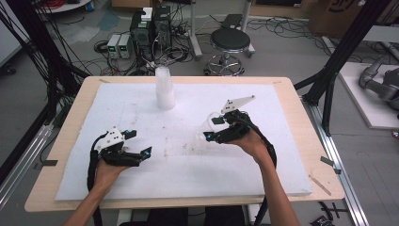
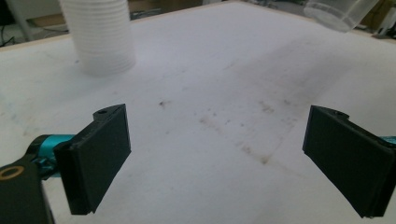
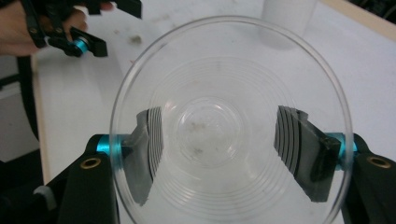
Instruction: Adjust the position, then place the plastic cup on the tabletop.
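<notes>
My right gripper (image 1: pixel 212 128) is held above the middle right of the white foam board (image 1: pixel 188 174), shut on a clear plastic cup (image 1: pixel 212 118). In the right gripper view I look into the cup's mouth (image 3: pixel 210 70), and both black pads (image 3: pixel 299 140) press on its wall from outside. My left gripper (image 1: pixel 139 143) is low over the board's front left, open, with only bare board between its fingers (image 2: pixel 100 154). A tall stack of white cups (image 1: pixel 164 89) stands upright at the board's back middle, also seen from the left gripper (image 2: pixel 100 37).
The foam board lies on a wooden table (image 1: pixel 291 89). Faint brown stains (image 2: pixel 261 158) mark the board's middle. Behind the table are a round stool (image 1: pixel 229 42), computer boxes (image 1: pixel 150 28) and cables on the floor. Black frame posts (image 1: pixel 339 61) stand to the right.
</notes>
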Demonstrator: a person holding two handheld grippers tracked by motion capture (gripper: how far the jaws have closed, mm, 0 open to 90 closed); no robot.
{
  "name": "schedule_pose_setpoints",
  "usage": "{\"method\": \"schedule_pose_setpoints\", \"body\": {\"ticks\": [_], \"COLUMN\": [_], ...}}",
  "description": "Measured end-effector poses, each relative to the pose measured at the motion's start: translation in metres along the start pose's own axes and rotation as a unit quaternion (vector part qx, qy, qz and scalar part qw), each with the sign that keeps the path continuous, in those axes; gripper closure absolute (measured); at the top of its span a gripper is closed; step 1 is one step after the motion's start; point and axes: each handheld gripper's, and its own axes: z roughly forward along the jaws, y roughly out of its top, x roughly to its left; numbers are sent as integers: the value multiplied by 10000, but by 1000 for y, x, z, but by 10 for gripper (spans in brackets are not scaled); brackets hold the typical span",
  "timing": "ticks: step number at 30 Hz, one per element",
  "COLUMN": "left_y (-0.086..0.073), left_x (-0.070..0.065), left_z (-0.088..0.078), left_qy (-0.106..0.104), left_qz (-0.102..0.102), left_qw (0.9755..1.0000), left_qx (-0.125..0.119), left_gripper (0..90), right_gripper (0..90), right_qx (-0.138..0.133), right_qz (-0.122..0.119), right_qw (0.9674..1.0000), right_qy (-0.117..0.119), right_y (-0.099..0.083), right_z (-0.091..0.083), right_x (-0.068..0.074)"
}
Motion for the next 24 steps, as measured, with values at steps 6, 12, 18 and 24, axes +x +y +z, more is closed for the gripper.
{"method": "schedule_pose_setpoints", "body": {"ticks": [6,12,18,24], "left_y": [-3,-7,-10,-11], "left_x": [2,3,4,6], "left_z": [1,3,2,2], "left_qy": [11,-42,-20,-29], "left_qz": [-17,8,-75,-125], "left_qw": [10000,9999,9998,9997], "left_qx": [0,-131,-168,-201], "left_gripper": [75,75,75,75], "right_gripper": [335,336,338,338], "right_qx": [450,572,541,540], "right_qz": [48,57,40,84], "right_qw": [9987,9980,9981,9980], "right_qy": [-224,-275,-291,-306], "right_y": [7,6,6,6], "right_z": [4,6,5,5], "right_x": [-4,-4,-2,-4]}}
